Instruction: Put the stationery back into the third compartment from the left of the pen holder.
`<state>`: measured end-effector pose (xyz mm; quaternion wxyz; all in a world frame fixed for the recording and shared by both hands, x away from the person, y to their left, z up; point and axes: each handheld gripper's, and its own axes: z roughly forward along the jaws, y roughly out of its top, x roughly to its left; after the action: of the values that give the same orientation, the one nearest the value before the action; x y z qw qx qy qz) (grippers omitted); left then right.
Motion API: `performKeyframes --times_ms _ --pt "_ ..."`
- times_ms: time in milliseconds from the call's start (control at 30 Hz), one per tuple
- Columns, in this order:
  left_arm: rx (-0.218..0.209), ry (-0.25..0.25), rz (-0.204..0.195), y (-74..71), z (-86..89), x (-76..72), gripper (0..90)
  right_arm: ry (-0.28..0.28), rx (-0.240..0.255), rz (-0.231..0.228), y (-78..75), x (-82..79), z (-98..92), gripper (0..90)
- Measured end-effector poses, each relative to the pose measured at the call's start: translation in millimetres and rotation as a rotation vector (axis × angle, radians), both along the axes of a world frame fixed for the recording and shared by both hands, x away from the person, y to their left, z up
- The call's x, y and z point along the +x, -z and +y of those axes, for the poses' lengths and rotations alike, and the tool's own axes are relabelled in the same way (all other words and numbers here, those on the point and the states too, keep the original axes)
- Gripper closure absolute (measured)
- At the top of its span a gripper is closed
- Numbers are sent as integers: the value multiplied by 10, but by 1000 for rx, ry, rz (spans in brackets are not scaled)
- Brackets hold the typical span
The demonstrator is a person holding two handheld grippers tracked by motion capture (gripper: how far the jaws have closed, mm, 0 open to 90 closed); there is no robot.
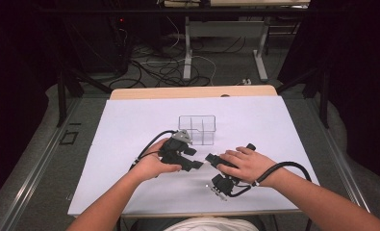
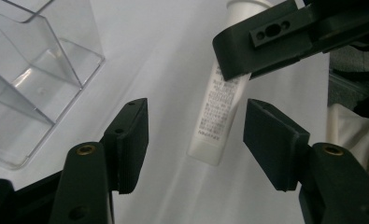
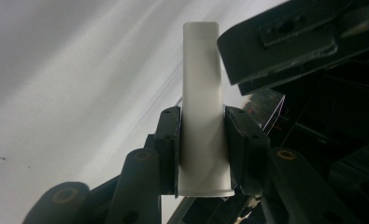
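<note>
White paper is covering the table (image 1: 130,144) where the right tool (image 3: 202,149) is clenching a white tube (image 3: 202,116) while the left tool (image 2: 196,135), jaws unclenched and flanking its free end untouched, should center before squeezing, near the clear organizer (image 1: 197,129).

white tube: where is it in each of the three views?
High view: white tube is a pale sliver at centre, between the two claws.
Left gripper view: upper centre, hanging slanted between the left claw pads, untouched by them.
Right gripper view: centre, upright, clamped by the right claw.
Shared landmark: the clear organizer.
</note>
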<state>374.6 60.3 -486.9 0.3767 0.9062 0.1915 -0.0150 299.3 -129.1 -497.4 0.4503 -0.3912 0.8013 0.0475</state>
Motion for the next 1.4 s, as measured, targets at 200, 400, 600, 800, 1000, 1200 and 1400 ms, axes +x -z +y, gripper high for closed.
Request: performKeyframes --times_ms 200,400,600,800,1000,1200,1400 --pt "41 47 15 -19 -89 5 457 -21 -14 -1 12 -35 27 672" --pt "72 80 12 -29 -191 -24 506 -21 -7 9 23 -32 34 672" --pt "114 92 8 -17 -270 -32 572 -32 -18 -1 23 -35 44 672" --pt "144 118 6 12 -305 -23 647 -41 -24 -9 29 -33 47 672" --pt "158 163 0 26 -315 5 672 -49 -27 -7 47 -30 54 671" --pt "169 200 -1 37 -309 35 684 -42 -21 0 68 -34 62 671" --pt "158 220 11 46 -291 65 690 -49 -17 3 77 -37 68 670"
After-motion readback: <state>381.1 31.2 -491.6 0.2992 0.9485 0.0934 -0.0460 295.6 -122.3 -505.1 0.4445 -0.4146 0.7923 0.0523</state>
